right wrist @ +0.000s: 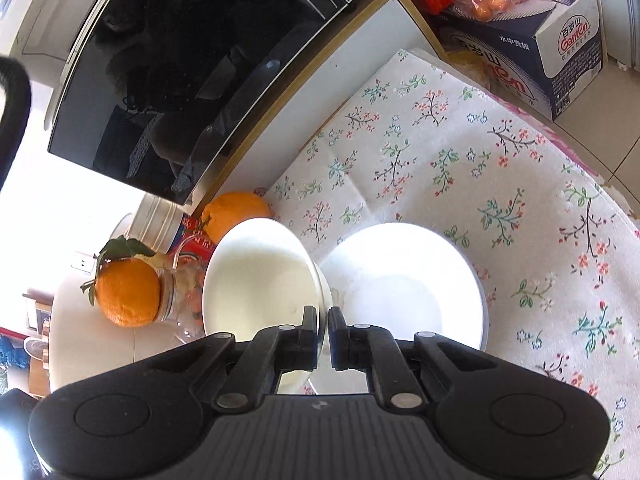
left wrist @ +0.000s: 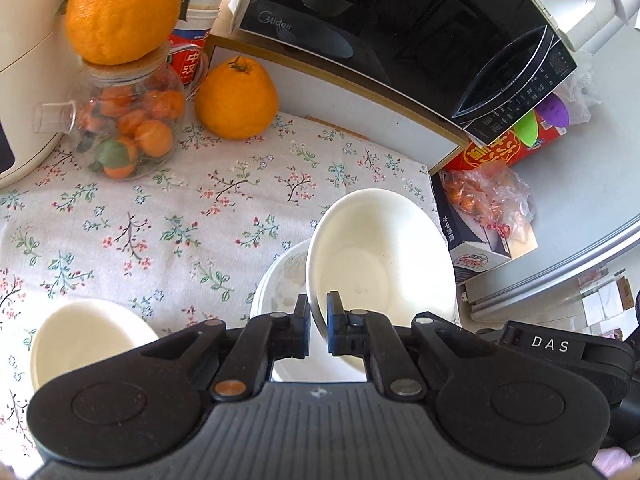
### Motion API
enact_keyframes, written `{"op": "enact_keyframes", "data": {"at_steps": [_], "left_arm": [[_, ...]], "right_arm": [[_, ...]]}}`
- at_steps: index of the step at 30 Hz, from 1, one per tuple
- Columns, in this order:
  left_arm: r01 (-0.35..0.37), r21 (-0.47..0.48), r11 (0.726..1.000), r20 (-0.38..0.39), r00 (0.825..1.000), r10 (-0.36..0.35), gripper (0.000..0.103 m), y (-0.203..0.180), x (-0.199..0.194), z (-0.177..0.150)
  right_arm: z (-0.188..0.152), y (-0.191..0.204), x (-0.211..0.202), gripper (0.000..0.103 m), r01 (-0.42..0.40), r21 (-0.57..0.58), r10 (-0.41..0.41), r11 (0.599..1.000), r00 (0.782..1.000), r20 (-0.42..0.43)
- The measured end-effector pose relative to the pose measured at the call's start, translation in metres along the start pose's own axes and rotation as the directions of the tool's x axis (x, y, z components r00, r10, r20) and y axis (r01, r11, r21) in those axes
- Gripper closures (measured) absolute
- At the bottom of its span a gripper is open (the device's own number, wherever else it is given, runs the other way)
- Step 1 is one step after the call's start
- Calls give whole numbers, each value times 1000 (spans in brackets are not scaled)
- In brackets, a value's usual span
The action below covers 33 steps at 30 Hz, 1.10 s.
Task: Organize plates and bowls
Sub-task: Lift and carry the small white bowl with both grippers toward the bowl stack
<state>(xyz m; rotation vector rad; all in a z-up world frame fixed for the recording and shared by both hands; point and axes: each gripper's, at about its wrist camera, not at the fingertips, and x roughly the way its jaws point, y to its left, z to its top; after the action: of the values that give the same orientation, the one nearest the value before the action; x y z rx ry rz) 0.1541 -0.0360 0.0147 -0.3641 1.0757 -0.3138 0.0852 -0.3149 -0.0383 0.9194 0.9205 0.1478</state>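
Both tongs are busy w/ bowls. Left tongs [left wrist: 318,312] are clenched on the near rim of a white bowl [left wrist: 380,256], tilted and held over a white plate [left wrist: 280,280] that lies on the floral-cloth worktop [left wrist: 160,216]. Right tongs [right wrist: 323,326] pinch the rim of a second white bowl [right wrist: 256,276], also tilted, just beside a white plate [right wrist: 404,280] on the same cloth. Another white dish [left wrist: 88,332] sits at lower left of the left view, partly cut off by the tool body.

Step in hand, as I read it: bowls are lifted and being carried toward a plate, prob. for stacking. Next move calls for levelling each bowl, centring it over the plate or over the other bowl, lowering till the base seats, then letting go. Tilt + thin rim grip mean slip risk, so go slow.

Hard to make out:
- Whether either bowl touches the plate under it; the tongs hide the near rims.
- Whether the plate in both views is one and the same.
- Right view is blown out by glare, so plate and bowl insides lack detail.
- Microwave [left wrist: 400,32], oranges [left wrist: 236,96] and glass jar [left wrist: 124,128] crowd the back; clearance there is unclear.
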Motion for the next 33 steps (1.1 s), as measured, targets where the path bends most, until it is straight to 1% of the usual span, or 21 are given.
{"op": "enact_keyframes", "data": {"at_steps": [4,8,13,17,19,22,26,31,33], "left_arm": [[3,5,1000,5,1000,-3,96,15,-15,-13],[21,-41,999,-9,1000,-21,96,39,-23,-24],[40,-93,995,-2,999,-40,96,69,-31,-36],[56,-137,989,6,998,-56,96,91,-35,-44],[74,-164,984,19,997,-71,96,101,-38,-48],[109,-237,965,14,994,-109,96,118,-43,-51],[103,-259,960,1,994,-106,96,132,-47,-51],[87,-299,950,-19,995,-97,96,149,-49,-52],[73,-298,952,-27,996,-85,96,153,-50,-55]], "right_arm": [[-21,4,0,99,-4,-22,3,1000,1000,-29],[-41,8,5,97,-11,-44,8,999,998,-59],[-62,16,15,96,-38,-64,32,997,995,-96],[-73,21,25,96,-53,-70,43,996,991,-127],[-79,25,31,96,-58,-69,48,996,988,-144],[-86,34,33,95,-67,-90,52,994,987,-154],[-94,44,36,94,-82,-118,62,990,985,-164],[-105,54,48,93,-78,-146,49,986,980,-194],[-109,56,53,93,-74,-156,41,985,978,-206]]}}
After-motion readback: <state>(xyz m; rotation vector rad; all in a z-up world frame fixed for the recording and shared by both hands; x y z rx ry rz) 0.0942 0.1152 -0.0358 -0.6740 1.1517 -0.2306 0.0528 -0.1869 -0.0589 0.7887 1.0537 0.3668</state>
